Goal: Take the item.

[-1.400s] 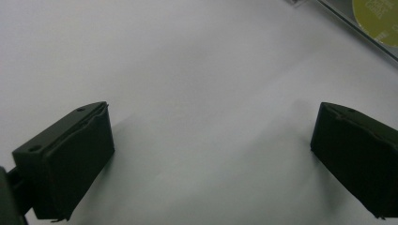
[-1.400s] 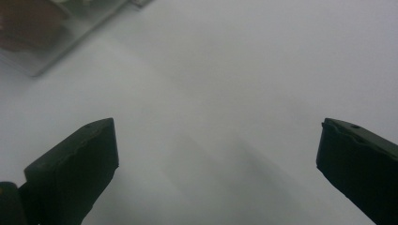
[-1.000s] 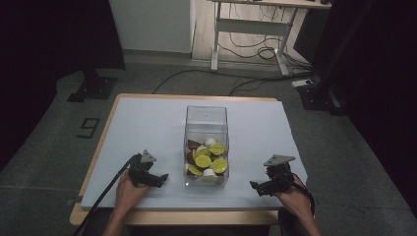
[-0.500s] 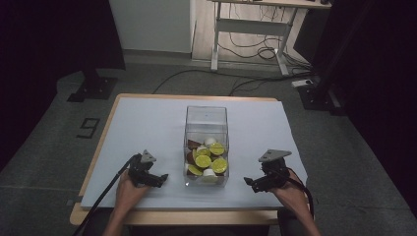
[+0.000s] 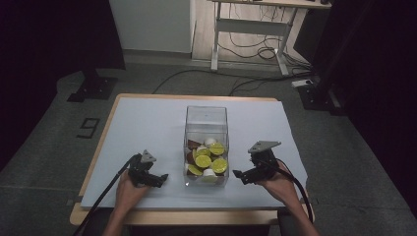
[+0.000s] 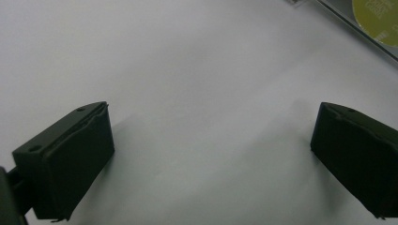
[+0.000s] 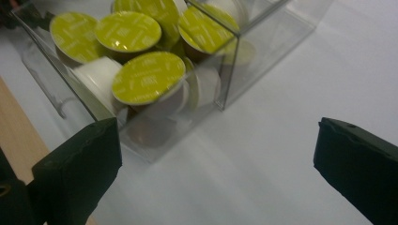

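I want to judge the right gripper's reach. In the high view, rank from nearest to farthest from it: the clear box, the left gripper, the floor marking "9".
1. The clear box, just to the inner side of the right gripper, mid-table.
2. The left gripper, beyond the box, near the front edge.
3. The floor marking "9", off the table's left side.

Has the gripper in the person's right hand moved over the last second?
Yes. The right gripper has drifted left, toward the clear plastic box of green-lidded capsules, which stayed put.
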Action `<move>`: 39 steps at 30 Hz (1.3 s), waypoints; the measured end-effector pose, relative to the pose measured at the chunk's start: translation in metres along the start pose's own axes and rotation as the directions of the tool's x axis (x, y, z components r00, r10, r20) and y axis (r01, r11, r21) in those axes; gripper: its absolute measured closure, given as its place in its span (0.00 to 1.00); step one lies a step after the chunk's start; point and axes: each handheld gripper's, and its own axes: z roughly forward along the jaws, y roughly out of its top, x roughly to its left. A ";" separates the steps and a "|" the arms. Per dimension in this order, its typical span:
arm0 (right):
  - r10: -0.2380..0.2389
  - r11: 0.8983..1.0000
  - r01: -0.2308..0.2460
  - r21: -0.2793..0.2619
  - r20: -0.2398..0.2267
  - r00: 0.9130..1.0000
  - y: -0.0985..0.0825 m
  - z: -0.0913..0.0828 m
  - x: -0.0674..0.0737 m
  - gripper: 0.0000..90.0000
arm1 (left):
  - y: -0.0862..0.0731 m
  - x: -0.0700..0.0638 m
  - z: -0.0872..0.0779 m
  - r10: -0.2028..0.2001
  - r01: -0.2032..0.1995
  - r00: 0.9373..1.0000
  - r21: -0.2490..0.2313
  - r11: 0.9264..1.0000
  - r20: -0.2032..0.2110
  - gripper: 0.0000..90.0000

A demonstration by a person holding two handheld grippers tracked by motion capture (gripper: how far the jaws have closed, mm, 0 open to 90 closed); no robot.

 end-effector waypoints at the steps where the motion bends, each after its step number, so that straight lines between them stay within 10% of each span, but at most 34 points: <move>1: -0.005 1.000 0.005 -0.002 -0.005 1.000 0.002 0.001 0.001 0.03 | 0.000 0.000 0.000 0.000 0.000 1.000 0.001 1.000 0.001 0.00; 39: -0.094 0.993 0.105 0.052 -0.173 0.980 0.055 0.072 0.042 0.37 | 0.000 0.000 0.000 0.001 -0.001 1.000 0.000 1.000 0.000 0.00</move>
